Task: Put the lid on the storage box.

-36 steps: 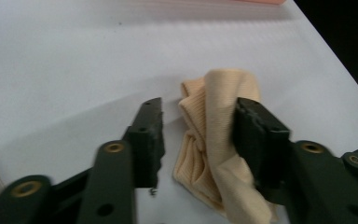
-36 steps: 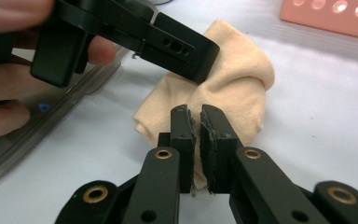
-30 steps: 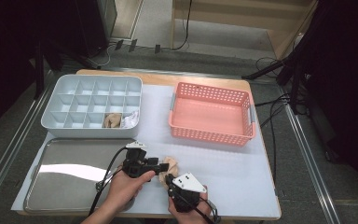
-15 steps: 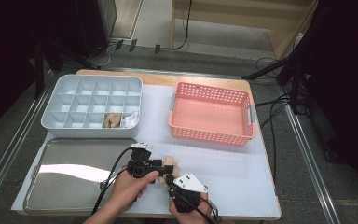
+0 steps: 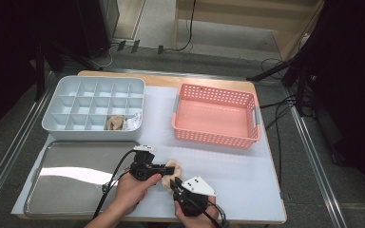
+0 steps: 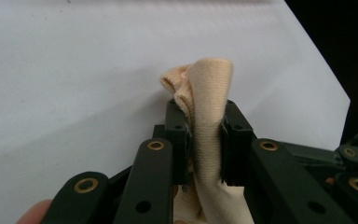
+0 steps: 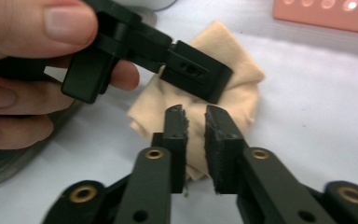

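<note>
Two grippers, left gripper (image 6: pixel 204 135) jaws just closed, pinching beige cloth (image 6: pixel 208 98), right gripper (image 7: pixel 195 122) jaws just opening, narrow gap, cloth unpinched

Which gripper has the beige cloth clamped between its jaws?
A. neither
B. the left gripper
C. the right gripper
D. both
B. In the left gripper view the left gripper pinches a fold of the beige cloth; the right gripper shows a thin bare gap between its jaws, the cloth behind it.
</note>
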The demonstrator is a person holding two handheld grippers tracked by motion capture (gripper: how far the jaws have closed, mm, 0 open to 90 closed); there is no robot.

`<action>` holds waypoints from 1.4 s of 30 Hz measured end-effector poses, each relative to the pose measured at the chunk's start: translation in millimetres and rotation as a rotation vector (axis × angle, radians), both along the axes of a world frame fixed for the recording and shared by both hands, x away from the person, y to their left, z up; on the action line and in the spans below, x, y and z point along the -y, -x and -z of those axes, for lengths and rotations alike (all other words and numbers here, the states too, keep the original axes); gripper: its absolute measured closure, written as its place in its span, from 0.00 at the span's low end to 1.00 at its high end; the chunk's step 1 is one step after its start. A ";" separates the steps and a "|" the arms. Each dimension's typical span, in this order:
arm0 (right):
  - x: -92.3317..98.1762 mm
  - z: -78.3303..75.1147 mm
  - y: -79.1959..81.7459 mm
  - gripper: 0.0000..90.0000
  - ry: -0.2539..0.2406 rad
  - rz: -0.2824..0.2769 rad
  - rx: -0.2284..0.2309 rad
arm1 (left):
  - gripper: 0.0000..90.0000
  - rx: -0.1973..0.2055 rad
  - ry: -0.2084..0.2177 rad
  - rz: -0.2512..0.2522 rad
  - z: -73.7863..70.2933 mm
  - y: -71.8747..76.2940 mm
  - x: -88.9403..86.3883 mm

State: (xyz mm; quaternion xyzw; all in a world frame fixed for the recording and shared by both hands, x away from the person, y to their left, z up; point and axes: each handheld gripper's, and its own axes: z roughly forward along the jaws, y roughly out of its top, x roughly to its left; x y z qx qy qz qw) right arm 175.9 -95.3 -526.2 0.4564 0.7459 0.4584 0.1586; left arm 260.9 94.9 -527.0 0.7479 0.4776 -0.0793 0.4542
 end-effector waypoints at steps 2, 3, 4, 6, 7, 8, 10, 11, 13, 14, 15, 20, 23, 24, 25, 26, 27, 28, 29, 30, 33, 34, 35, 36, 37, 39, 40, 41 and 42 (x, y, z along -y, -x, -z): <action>4.5 -3.5 0.7 0.81 -0.023 -0.023 0.010 | 0.87 0.025 -0.001 -0.003 -1.8 1.8 -1.0; 6.1 -5.1 0.8 0.80 -0.026 -0.028 0.015 | 0.87 0.040 -0.010 -0.002 -3.0 2.8 -1.2; 8.8 -7.6 0.5 0.79 -0.036 -0.028 0.025 | 0.87 0.048 -0.017 -0.001 -3.9 3.4 -1.9; 13.8 -11.1 0.0 0.77 -0.051 -0.026 0.040 | 0.87 0.072 -0.020 -0.018 -5.7 5.2 -5.0; 17.8 -13.3 -1.1 0.76 -0.054 -0.020 0.051 | 0.87 0.077 -0.017 -0.022 -6.1 5.5 -6.4; 20.3 -14.6 -1.8 0.74 -0.056 -0.016 0.053 | 0.87 0.084 -0.013 -0.029 -6.8 5.8 -8.6; 27.7 -17.6 -4.3 0.68 -0.067 -0.001 0.060 | 0.87 0.099 -0.008 -0.040 -8.9 6.7 -12.6; 31.4 -18.5 -6.2 0.63 -0.068 0.011 0.068 | 0.87 0.106 -0.007 -0.042 -10.2 7.1 -14.3; 39.5 -20.4 -9.7 0.56 -0.067 0.045 0.073 | 0.87 0.125 -0.005 -0.054 -12.7 8.3 -17.2; 43.5 -21.2 -12.0 0.53 -0.070 0.056 0.072 | 0.87 0.140 -0.007 -0.057 -14.5 9.0 -19.1; 48.6 -21.6 -15.3 0.48 -0.066 0.064 0.079 | 0.87 0.149 -0.003 -0.062 -15.6 9.6 -20.4; 65.4 -21.6 -25.1 0.29 -0.048 0.124 0.088 | 0.87 0.185 0.002 -0.087 -20.8 10.4 -30.2; 73.5 -20.3 -30.2 0.18 -0.026 0.176 0.110 | 0.87 0.209 -0.005 -0.097 -23.7 11.1 -35.7; 76.2 -20.0 -32.1 0.17 -0.031 0.188 0.110 | 0.87 0.214 -0.009 -0.101 -24.4 11.3 -36.8; 78.4 -20.2 -33.5 0.16 -0.033 0.198 0.107 | 0.87 0.219 -0.011 -0.102 -24.9 11.2 -38.4; 81.5 -20.4 -35.3 0.15 -0.038 0.204 0.104 | 0.87 0.220 -0.009 -0.108 -25.6 11.0 -39.8; 84.6 -20.7 -37.0 0.13 -0.043 0.209 0.100 | 0.87 0.223 -0.002 -0.112 -26.4 10.7 -41.7; 88.5 -21.0 -39.1 0.10 -0.045 0.211 0.089 | 0.87 0.225 -0.002 -0.111 -27.1 10.2 -43.1; 92.2 -21.1 -40.7 0.09 -0.044 0.208 0.084 | 0.87 0.228 -0.005 -0.114 -27.7 10.1 -43.7; 94.8 -21.2 -41.3 0.08 -0.044 0.209 0.077 | 0.87 0.233 -0.008 -0.116 -28.5 10.1 -44.8; 106.9 -19.6 -43.6 0.05 -0.025 0.207 0.077 | 0.87 0.240 -0.006 -0.127 -30.9 10.0 -47.7; 110.8 -19.0 -44.4 0.05 -0.029 0.208 0.072 | 0.87 0.242 -0.009 -0.132 -31.8 10.1 -48.6; 114.7 -18.4 -45.2 0.04 -0.028 0.209 0.070 | 0.87 0.242 -0.008 -0.132 -32.8 10.2 -49.8; 118.3 -17.9 -45.6 0.04 -0.026 0.210 0.068 | 0.87 0.246 -0.010 -0.134 -33.6 10.2 -50.9; 122.3 -17.3 -46.2 0.04 -0.016 0.208 0.071 | 0.87 0.246 -0.006 -0.136 -34.4 10.4 -51.5; 130.6 -16.7 -46.8 0.03 -0.010 0.210 0.073 | 0.87 0.252 -0.009 -0.144 -36.0 10.8 -53.7; 135.3 -16.1 -47.3 0.03 -0.006 0.212 0.074 | 0.87 0.254 -0.011 -0.148 -36.8 11.0 -55.0; 140.2 -15.3 -47.8 0.03 -0.003 0.219 0.075 | 0.87 0.259 -0.014 -0.153 -37.5 11.3 -56.4; 144.8 -13.9 -48.3 0.03 -0.005 0.225 0.075 | 0.87 0.263 -0.019 -0.159 -38.3 11.6 -57.7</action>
